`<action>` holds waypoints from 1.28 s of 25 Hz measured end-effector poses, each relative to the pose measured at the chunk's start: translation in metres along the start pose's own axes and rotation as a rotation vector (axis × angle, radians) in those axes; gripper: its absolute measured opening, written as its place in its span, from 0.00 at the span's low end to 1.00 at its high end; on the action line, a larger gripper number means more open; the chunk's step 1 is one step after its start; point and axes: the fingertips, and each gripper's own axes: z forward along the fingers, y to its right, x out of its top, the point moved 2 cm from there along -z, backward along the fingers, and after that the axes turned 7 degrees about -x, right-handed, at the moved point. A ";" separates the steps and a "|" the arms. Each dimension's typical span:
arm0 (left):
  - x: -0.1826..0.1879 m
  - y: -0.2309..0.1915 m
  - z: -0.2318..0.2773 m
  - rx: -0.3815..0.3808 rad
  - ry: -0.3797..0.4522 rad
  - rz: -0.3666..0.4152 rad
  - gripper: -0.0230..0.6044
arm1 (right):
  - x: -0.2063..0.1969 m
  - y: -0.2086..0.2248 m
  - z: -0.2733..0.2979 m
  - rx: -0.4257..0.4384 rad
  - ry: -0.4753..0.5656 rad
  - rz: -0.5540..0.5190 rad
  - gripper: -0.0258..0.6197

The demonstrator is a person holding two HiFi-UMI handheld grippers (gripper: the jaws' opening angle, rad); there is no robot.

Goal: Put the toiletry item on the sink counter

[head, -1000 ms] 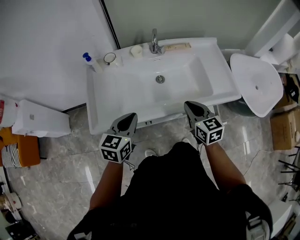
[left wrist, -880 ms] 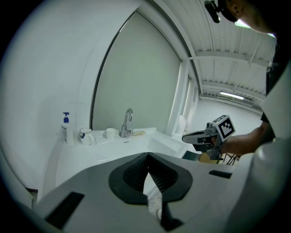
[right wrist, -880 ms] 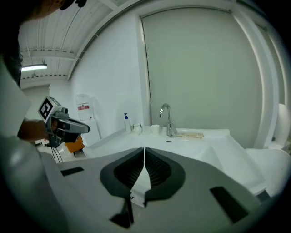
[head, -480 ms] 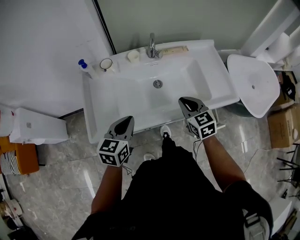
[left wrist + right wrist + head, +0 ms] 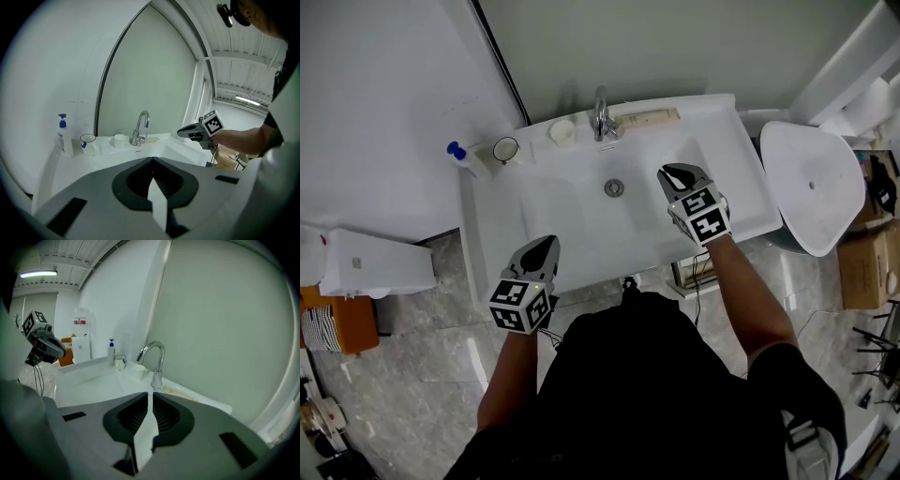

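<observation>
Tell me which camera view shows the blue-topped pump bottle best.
The left gripper view: the pump bottle stands side-on, full height, on the sink counter. The head view shows it from above, foreshortened; the right gripper view shows it small and distant.

- Grey marble floor (image 5: 412, 337), glossy, catching reflections.
- White wall (image 5: 384, 94) on the left, pale green wall (image 5: 675, 37) behind the sink (image 5: 483, 234), and a dark strip (image 5: 497, 52) runs between them.
- Round white basin (image 5: 811, 183) on the right, cardboard box (image 5: 865, 272) just beside it.
- White box (image 5: 370, 264) sits on the floor at left.
- Ceiling tube light (image 5: 37, 273) is on.
</observation>
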 end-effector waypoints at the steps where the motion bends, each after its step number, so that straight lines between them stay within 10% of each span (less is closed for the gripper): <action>1: 0.003 -0.003 0.007 0.000 -0.004 -0.001 0.03 | 0.001 0.008 0.010 -0.003 -0.009 -0.026 0.06; 23: 0.022 -0.036 0.081 0.077 -0.096 -0.037 0.03 | -0.067 0.105 0.234 0.084 -0.243 -0.732 0.20; 32: 0.009 -0.048 0.079 0.145 -0.107 -0.095 0.03 | -0.073 0.109 0.284 0.160 -0.296 -0.859 0.27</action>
